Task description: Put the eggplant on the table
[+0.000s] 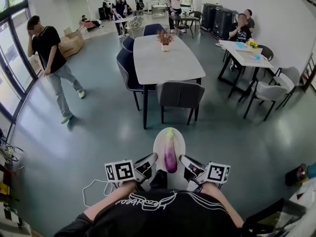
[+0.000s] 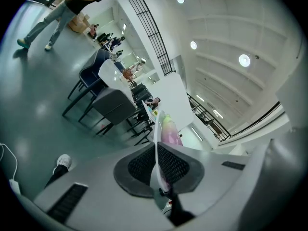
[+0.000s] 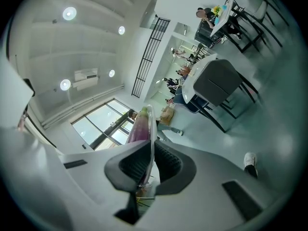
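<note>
A purple eggplant (image 1: 170,157) with a green stem end lies on a white plate (image 1: 160,143), carried in front of the person above the floor. My left gripper (image 1: 152,163) is shut on the plate's left rim and my right gripper (image 1: 186,163) is shut on its right rim. In the left gripper view the plate (image 2: 156,146) stands edge-on between the pads of the left gripper (image 2: 158,170), with the eggplant (image 2: 170,131) beyond. In the right gripper view the right gripper (image 3: 149,165) pinches the plate's rim (image 3: 152,129), the eggplant (image 3: 138,127) just beside it. The long grey table (image 1: 165,63) stands ahead.
A small potted plant (image 1: 165,38) sits at the table's far end. A grey chair (image 1: 179,95) stands at its near end, dark blue chairs (image 1: 127,70) along its left. A person (image 1: 52,63) walks at the left. A second table (image 1: 244,53) with seated people is at the right.
</note>
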